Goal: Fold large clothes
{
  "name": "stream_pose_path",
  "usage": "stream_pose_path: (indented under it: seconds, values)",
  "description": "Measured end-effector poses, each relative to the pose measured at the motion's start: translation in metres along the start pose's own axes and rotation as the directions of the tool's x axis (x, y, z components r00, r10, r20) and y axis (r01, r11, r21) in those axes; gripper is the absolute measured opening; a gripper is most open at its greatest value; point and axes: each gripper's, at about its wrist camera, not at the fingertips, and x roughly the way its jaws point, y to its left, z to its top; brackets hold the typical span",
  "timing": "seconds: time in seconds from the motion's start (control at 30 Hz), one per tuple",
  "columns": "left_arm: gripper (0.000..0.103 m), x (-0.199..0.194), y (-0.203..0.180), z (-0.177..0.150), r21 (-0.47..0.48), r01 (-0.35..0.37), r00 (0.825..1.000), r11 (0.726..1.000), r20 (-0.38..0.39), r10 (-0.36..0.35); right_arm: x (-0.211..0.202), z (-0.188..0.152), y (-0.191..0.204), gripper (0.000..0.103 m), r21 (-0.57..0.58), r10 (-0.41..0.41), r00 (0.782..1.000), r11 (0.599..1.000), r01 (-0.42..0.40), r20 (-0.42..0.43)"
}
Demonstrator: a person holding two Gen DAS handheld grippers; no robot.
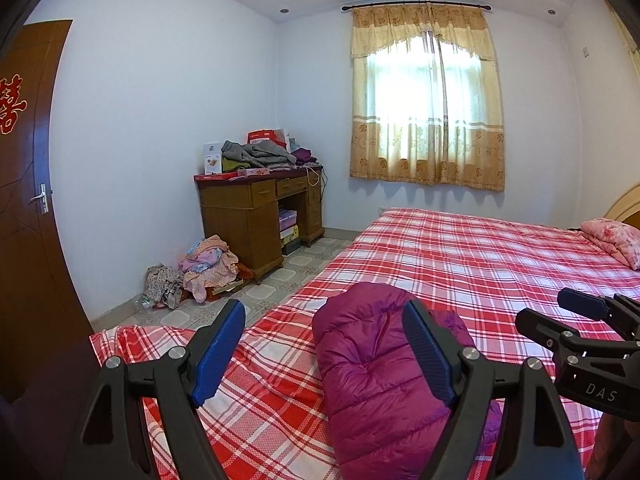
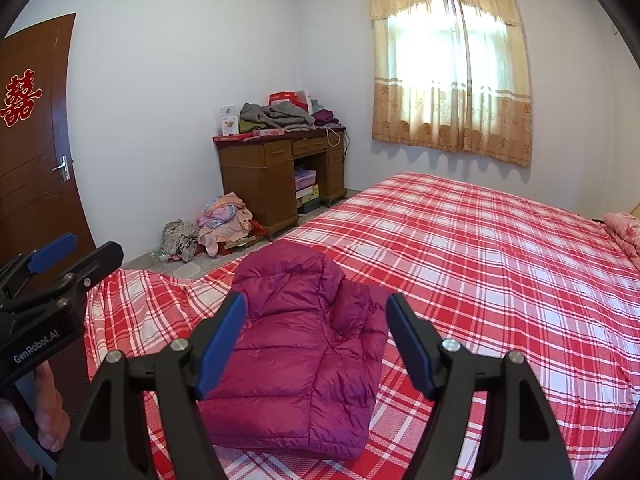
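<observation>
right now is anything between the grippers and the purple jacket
Nothing visible. The purple down jacket lies folded on the plaid bedspread, with the open left gripper and open right gripper held just above it.

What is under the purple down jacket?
The purple down jacket lies folded on the red plaid bedsheet, which shows all around it. Whatever lies beneath the jacket itself is covered and cannot be seen.

Plaid bed (image 2: 480,248): folded magenta jacket (image 2: 296,352), pink quilt (image 2: 624,232).
</observation>
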Motion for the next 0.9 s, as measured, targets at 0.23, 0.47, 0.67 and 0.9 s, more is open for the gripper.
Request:
stream_pose_path:
  seconds: [0.23, 0.47, 0.67, 0.9]
  values:
    - [0.081, 0.0006, -0.0003, -0.0009, 0.005, -0.004, 1.000, 1.000, 0.000, 0.004, 0.0012, -0.0014, -0.0001, 0.075, 0.004, 0.008, 1.000, 1.000, -0.008, -0.009]
    - [0.081, 0.0015, 0.0007, -0.0007, 0.005, -0.005, 1.000, 1.000, -0.002, 0.005, 0.0020, -0.0014, 0.0000, 0.075, 0.002, 0.008, 1.000, 1.000, -0.008, -0.008]
    - [0.081, 0.0027, 0.0002, -0.0008, 0.007, -0.006, 1.000, 1.000, -0.003, 0.006, 0.0016, -0.0018, 0.0000, 0.075, 0.001, 0.009, 1.000, 1.000, -0.009, -0.008]
    - [0.081, 0.0028, 0.0005, -0.0007, 0.006, -0.007, 1.000, 1.000, -0.004, 0.007, 0.0018, -0.0016, 0.0004, 0.075, 0.001, 0.008, 1.000, 1.000, -0.008, -0.008]
